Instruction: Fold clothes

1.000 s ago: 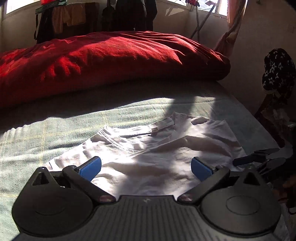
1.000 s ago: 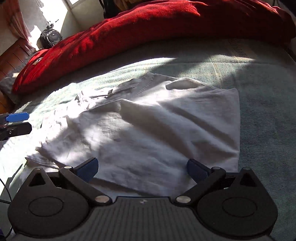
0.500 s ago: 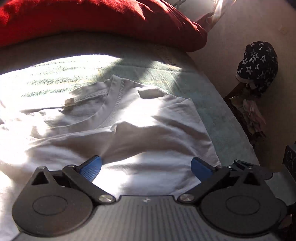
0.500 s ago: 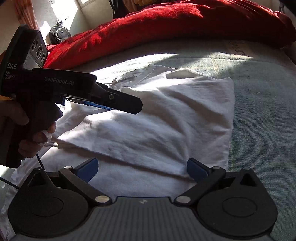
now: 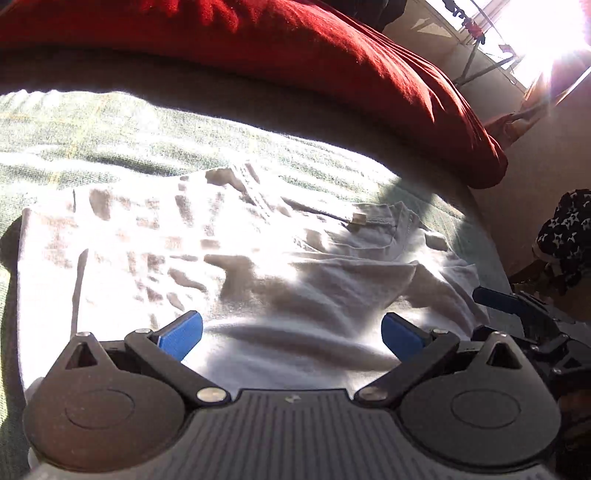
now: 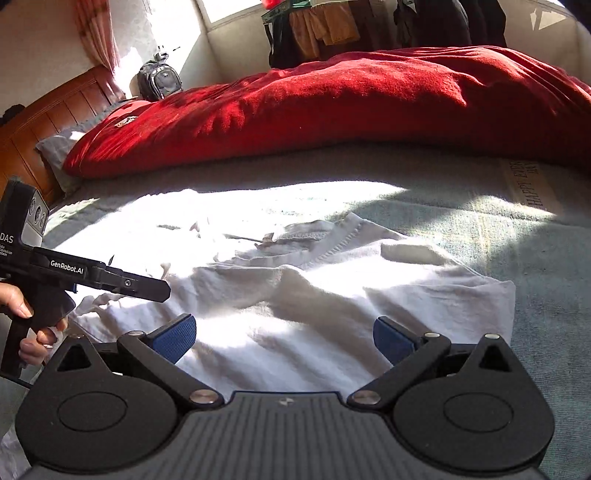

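Note:
A white t-shirt (image 5: 229, 266) lies partly folded on the green bedspread (image 5: 92, 136), collar and label toward the far right. In the left wrist view my left gripper (image 5: 291, 334) hovers open just over the shirt's near part, nothing between its blue pads. The right wrist view shows the same t-shirt (image 6: 332, 295) with a folded edge on the right. My right gripper (image 6: 284, 338) stands open above the shirt's near edge, holding nothing. The left gripper's body, held by a hand, reaches in from the left edge of the right wrist view. The right gripper's fingers (image 5: 498, 301) show at the right edge of the left wrist view.
A big red duvet (image 6: 332, 107) lies bunched across the far side of the bed. A wooden headboard (image 6: 33, 129) and a backpack (image 6: 160, 79) are at far left. Dark star-patterned cloth (image 5: 565, 236) sits off the bed's right side. Clothes hang by the window (image 6: 325, 29).
The left gripper has swung left over the shirt, so more of the shirt's sunlit left part shows. The right gripper's view has tilted up toward the duvet. Both stayed open.

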`<state>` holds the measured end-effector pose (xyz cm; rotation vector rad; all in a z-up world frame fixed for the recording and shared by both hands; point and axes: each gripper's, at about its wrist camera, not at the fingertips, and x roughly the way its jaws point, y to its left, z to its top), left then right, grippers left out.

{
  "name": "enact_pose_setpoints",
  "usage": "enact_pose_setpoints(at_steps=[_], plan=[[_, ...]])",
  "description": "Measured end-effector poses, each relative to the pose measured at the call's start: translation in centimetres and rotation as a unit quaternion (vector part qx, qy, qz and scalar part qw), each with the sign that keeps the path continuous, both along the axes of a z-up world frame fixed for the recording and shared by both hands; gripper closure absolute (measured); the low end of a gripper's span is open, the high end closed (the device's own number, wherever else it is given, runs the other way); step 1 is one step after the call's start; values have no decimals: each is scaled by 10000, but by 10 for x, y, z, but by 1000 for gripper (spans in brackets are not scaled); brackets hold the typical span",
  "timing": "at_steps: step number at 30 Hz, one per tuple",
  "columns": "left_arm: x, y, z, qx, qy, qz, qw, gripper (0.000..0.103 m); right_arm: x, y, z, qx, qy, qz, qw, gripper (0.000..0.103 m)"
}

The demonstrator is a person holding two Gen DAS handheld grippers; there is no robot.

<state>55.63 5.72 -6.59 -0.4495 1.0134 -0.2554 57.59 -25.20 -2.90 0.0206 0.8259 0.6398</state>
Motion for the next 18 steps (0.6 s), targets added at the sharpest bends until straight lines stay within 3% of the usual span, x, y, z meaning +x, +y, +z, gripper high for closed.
enact_pose_setpoints(at_steps=[4, 6, 10, 14, 18], plan=[[-12, 11, -1, -220, -35, -8, 9998, 1, 25, 38, -16, -103, 93, 334, 9993, 0], [-17, 14, 2, -246, -4, -40, 9997, 1, 33, 52, -31, -263, 457, 366, 9979, 0], [-24, 24, 15, -117, 46, 33, 9999, 1, 15, 65, -19, -671, 27, 618, 9958, 0], [-6, 33, 20, -442, -299, 196, 9984, 1, 9, 76, -8, -614, -291, 940, 9933, 0], [20, 31, 3, -810, -169, 258, 9962, 1, 28, 98, -32, -674, 4, 880, 9938, 0]])
